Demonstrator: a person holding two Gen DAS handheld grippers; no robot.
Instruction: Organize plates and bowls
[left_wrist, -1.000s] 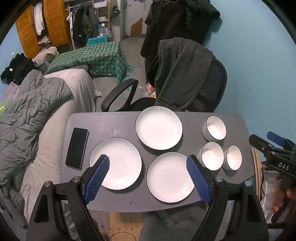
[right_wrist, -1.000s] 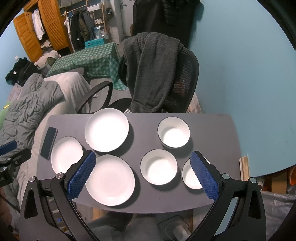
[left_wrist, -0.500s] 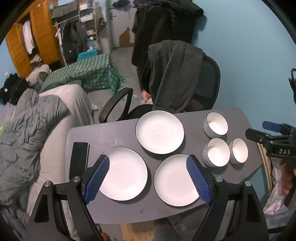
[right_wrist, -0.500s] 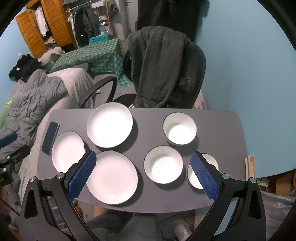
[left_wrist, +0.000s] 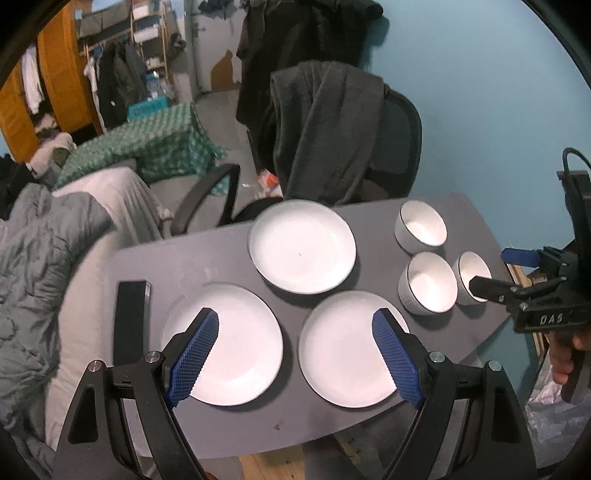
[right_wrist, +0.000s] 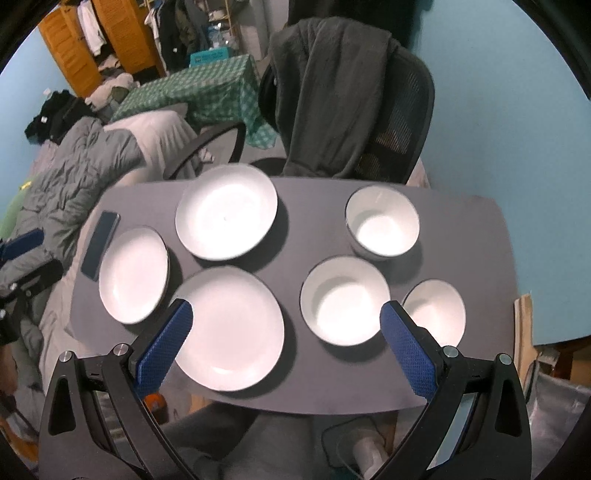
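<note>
A lived-in bedroom — rumpled grey duvet on a bed, clothes rack (orange wardrobe beside), draped office chair.

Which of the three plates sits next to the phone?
The left plate: its edge lies right beside the phone at the table's left end. The other two plates sit further right, toward the bowls.

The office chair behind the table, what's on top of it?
A dark grey fleece garment hangs over the office chair's backrest, covering its left half and top edge. Mesh shows to the right. The seat is mostly hidden behind the table.
</note>
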